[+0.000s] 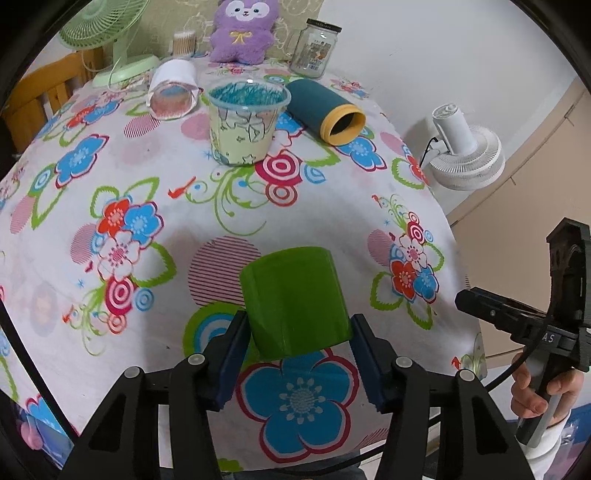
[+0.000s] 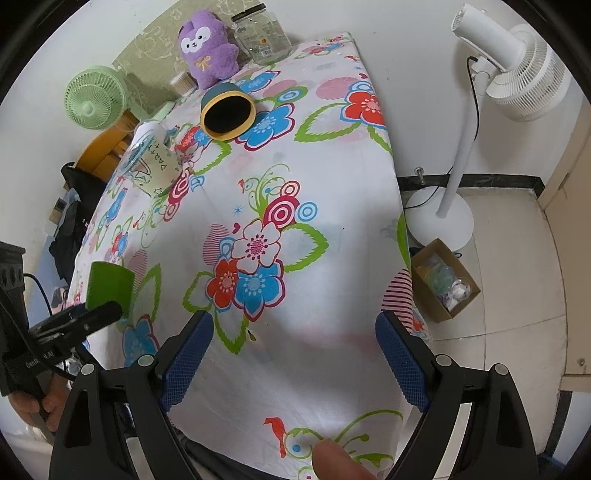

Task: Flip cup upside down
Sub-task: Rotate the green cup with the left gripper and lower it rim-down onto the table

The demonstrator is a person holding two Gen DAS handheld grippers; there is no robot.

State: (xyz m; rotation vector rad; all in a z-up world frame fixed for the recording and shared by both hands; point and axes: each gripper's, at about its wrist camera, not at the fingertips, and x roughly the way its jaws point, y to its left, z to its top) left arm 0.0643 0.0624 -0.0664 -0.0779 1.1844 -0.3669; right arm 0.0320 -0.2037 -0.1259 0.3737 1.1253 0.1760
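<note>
A green cup [image 1: 293,301] stands upside down on the flowered tablecloth [image 1: 147,184], closed base up. My left gripper [image 1: 297,325] is open, its blue pads on either side of the cup's lower part with small gaps. The cup also shows at the left in the right wrist view [image 2: 109,286], behind the left gripper's black body. My right gripper [image 2: 293,325] is open and empty above the table's near right part. It shows at the right edge of the left wrist view [image 1: 517,317].
A clear printed cup [image 1: 245,123] stands upright at mid-table. A teal cup with a yellow rim [image 1: 325,110] and a white cup [image 1: 173,88] lie on their sides. A purple plush [image 1: 242,29], a glass jar [image 1: 314,48] and a green fan [image 1: 110,33] line the back. A white floor fan [image 2: 513,74] and a cardboard box [image 2: 445,278] are right of the table.
</note>
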